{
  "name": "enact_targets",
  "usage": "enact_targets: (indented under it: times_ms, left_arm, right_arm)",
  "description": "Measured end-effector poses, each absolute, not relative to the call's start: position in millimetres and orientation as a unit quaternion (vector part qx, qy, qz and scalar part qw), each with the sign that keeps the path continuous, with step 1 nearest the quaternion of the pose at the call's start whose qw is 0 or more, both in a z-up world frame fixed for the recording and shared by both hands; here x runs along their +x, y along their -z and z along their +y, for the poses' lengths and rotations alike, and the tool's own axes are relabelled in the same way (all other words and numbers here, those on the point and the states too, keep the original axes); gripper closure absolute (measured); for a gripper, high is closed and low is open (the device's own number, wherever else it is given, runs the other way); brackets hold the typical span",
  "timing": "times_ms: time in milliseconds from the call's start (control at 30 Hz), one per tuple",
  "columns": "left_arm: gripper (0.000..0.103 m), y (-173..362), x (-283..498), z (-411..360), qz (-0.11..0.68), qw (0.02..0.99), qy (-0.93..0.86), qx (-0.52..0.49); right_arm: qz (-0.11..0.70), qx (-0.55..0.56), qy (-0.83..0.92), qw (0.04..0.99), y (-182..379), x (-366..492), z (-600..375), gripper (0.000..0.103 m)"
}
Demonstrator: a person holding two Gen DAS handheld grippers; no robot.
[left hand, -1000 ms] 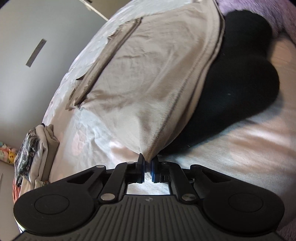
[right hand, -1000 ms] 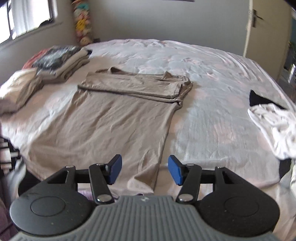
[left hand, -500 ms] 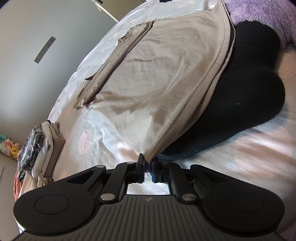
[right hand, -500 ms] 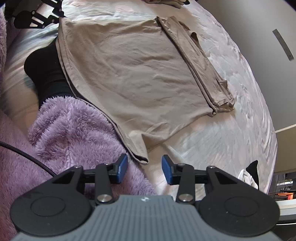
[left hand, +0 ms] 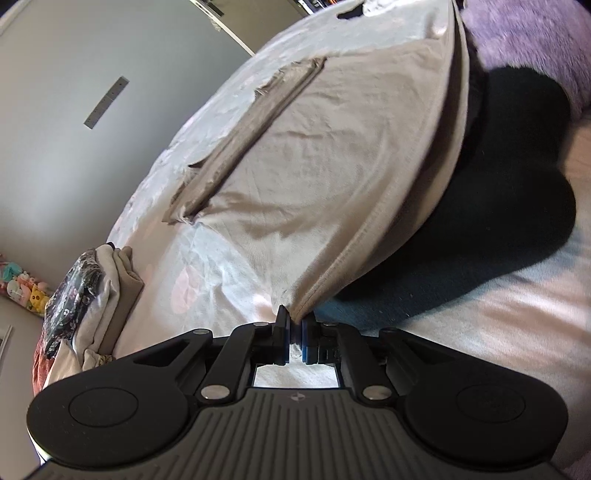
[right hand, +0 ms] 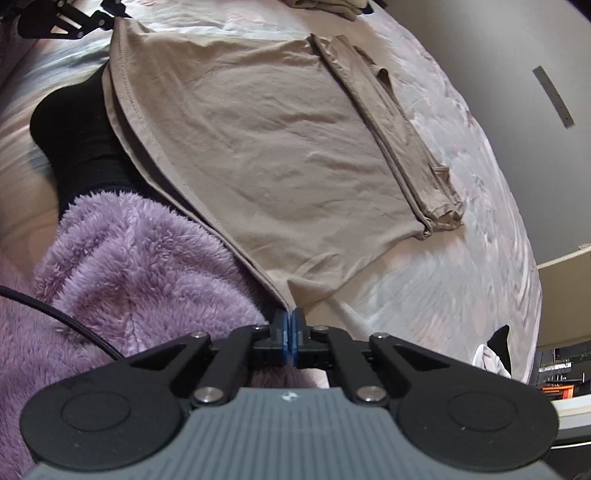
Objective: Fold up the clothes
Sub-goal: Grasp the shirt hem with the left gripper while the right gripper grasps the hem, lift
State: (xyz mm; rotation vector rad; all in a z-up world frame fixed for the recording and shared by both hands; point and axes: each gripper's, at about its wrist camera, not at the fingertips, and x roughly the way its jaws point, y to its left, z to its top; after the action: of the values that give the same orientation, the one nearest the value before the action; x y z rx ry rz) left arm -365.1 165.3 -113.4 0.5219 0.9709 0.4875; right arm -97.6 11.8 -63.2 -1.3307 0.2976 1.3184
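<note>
A tan T-shirt (left hand: 332, 155) lies spread on the bed, its sleeves folded in along the far end (left hand: 243, 147). My left gripper (left hand: 294, 325) is shut on one bottom-hem corner of the shirt. My right gripper (right hand: 290, 325) is shut on the other hem corner; the shirt (right hand: 266, 147) stretches away from it toward the folded sleeve band (right hand: 399, 140). The left gripper shows small at the top left of the right wrist view (right hand: 70, 20).
A black-sleeved arm (left hand: 498, 206) and a purple fleece (right hand: 122, 258) lie along the near hem. A stack of folded clothes (left hand: 88, 288) sits at the bed's left. A white and black garment (right hand: 495, 350) lies at the right bed edge. Walls surround the bed.
My right gripper has swung down to the hem corner and closed on it. The left gripper has kept its hold on its corner.
</note>
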Motion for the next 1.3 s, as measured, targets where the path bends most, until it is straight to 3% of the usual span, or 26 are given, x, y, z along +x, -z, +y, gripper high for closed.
enact_targets:
  times_ms: [433,833,1067,1300]
  left_arm:
    - [0.100,14.0,-353.3,219.7,0.366,0.867,-0.283,0.183]
    - [0.100,-45.6,-269.3,320.2,0.401,0.850,-0.289,0.184]
    - [0.100,-43.2,-207.4,391.4,0.441,0.835,-0.279,0.172]
    - [0.100,4.0,-143.0,474.2,0.491,0.822,-0.261,0.125]
  right_arm:
    - [0.085,-0.456,-0.508,0.726,-11.5,-71.5,30.4,0.101]
    - [0.066,-0.414,-0.491,0.764,-59.8,-8.4,109.8,0.100]
    - [0.076,-0.404,-0.495,0.765,-60.6,47.6,185.7,0.100]
    - [0.131,-0.402,-0.504,0.753,-9.7,114.8,267.8,0.100]
